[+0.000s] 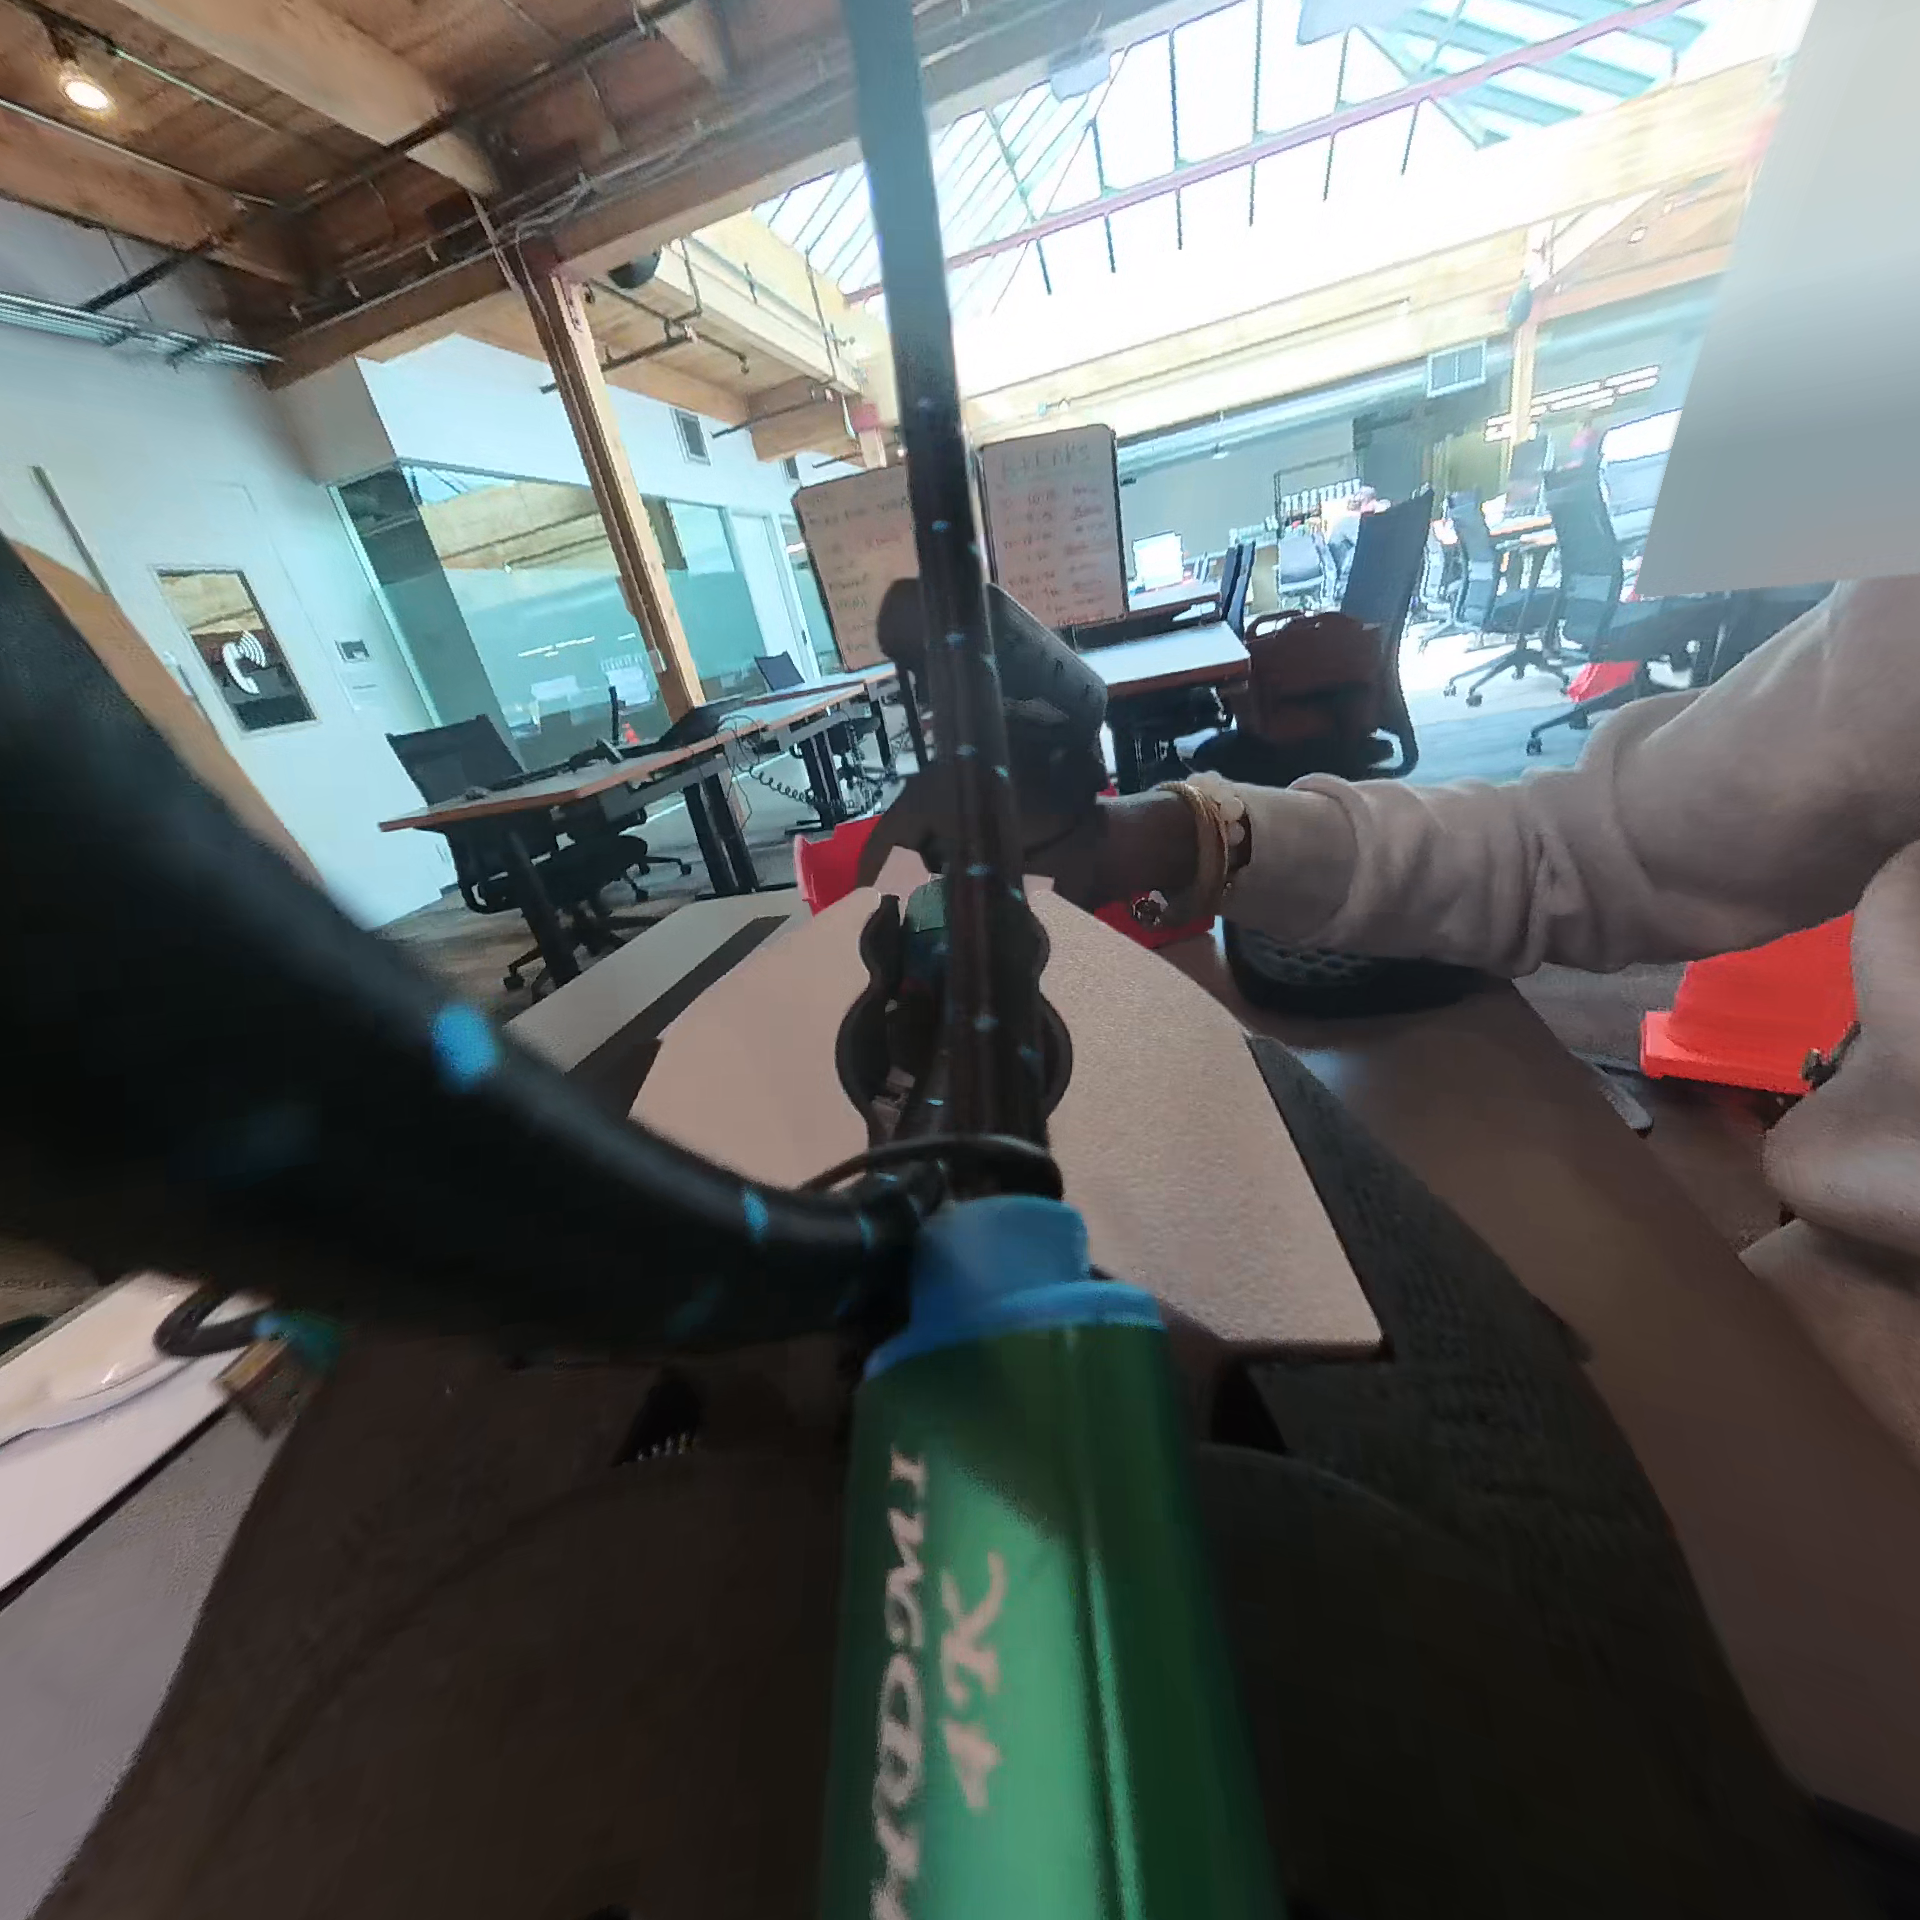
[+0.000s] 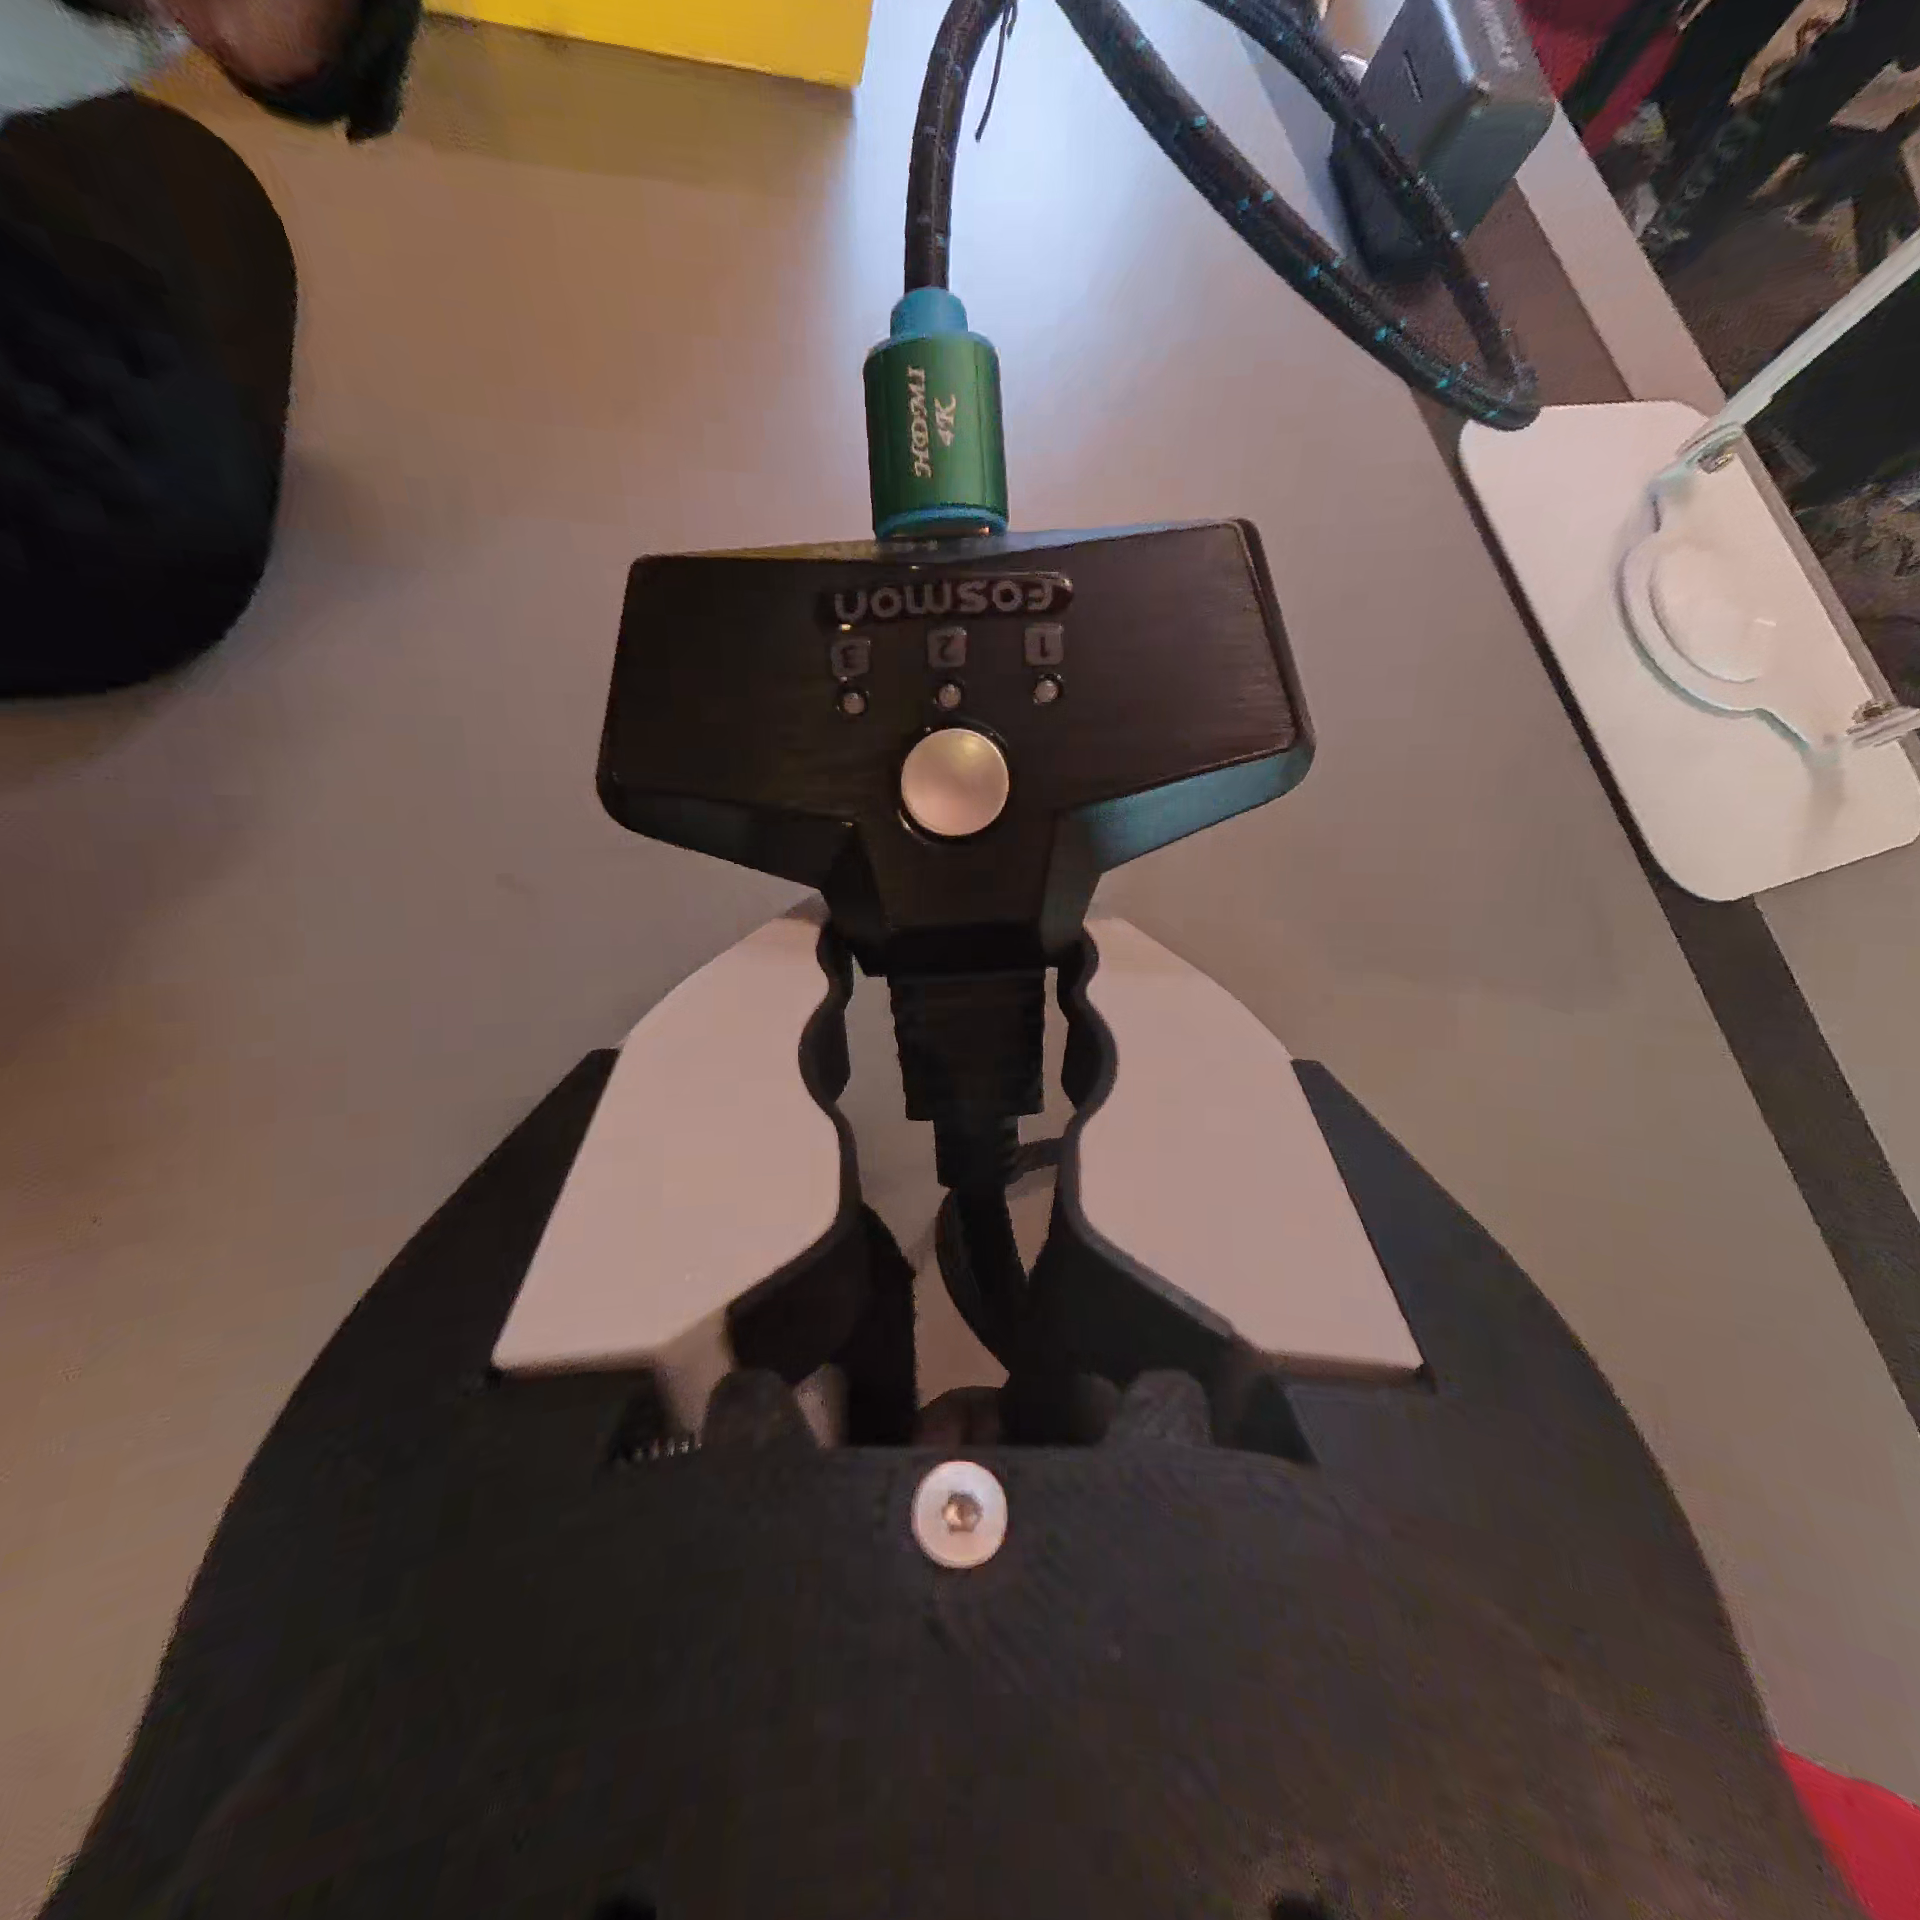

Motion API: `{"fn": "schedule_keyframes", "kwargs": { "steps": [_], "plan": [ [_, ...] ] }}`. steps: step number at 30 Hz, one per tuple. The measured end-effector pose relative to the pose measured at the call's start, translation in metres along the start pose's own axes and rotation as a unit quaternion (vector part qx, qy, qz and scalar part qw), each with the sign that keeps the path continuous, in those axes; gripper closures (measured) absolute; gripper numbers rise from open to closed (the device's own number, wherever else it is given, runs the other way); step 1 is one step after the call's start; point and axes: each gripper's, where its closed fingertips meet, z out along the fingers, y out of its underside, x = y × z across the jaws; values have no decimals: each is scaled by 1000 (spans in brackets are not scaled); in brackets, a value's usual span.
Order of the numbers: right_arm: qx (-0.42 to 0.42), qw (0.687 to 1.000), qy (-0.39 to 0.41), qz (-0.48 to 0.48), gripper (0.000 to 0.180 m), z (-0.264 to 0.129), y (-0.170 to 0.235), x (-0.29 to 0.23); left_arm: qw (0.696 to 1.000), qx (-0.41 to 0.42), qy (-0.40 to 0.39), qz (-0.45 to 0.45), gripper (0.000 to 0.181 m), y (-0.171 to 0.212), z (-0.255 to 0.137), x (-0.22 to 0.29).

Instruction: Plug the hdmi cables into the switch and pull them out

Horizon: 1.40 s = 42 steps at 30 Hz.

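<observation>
Between the tips of your right tongs [image 2: 961, 966] sits the narrow near end of the switch [image 2: 951, 686]. The jaws are drawn in narrow and clamped on it, just where its black tail lead leaves toward the camera. The switch lies flat on the grey desk [image 2: 468, 540], with its wide end pointing away from you.

The point that matters is this: a green plug [image 2: 935, 436] is seated in the middle of the switch's far face. Its long axis runs straight on from the tongs' own line, near to far. Its braided cable [image 2: 935, 177] carries on far, then loops off to the right. Any pull on that plug, I judge, has to go straight away along that line while your right tongs hold the switch back. A sideways tug would lever the plug in its port.

Your left tongs [image 1: 951, 997] are lifted off the desk and aimed toward your right hand [image 1: 1039, 821]. Their jaws are narrow and appear pinched on a second cable [image 1: 961, 665] that runs lengthwise between them. Its own plug, the second green plug [image 1: 1039, 1558], lies back near the camera, behind the tips. The ports either side of the seated plug are not visible.
</observation>
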Motion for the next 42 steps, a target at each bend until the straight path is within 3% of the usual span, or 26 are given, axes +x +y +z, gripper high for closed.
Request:
{"fn": "schedule_keyframes", "kwargs": {
  "steps": [1,6,13,16,18,20,22,24,29,32,42],
  "plan": [
    [-4,1000,1,-7,142,0,3,0,1000,7,0,-4,160,-1,-4,-2],
    [-93,993,-11,-78,141,20,24,-22,999,28,-8,-17,161,-7,-14,-9],
    [-146,981,-19,-128,135,31,38,-36,999,31,0,-21,159,-8,-13,-7],
    [-50,989,-39,-132,118,22,9,-45,999,28,17,-30,161,-6,-11,-2],
    [67,984,-30,-165,121,4,-29,-50,997,33,46,-53,161,-7,-9,5],
    [215,947,50,-235,130,-26,-72,-52,993,45,72,-81,160,-9,-7,11],
    [311,881,136,-329,139,-54,-97,-66,988,55,97,-110,161,-9,-2,18],
    [325,832,188,-408,146,-62,-104,-81,982,55,123,-132,161,-7,4,26],
    [323,793,210,-472,147,-60,-108,-99,972,12,169,-161,161,11,20,47],
    [298,782,202,-509,168,-53,-103,-109,967,-1,189,-169,161,16,25,57],
    [306,766,196,-530,169,-62,-98,-114,960,-16,212,-182,162,15,18,61]
  ]
}}
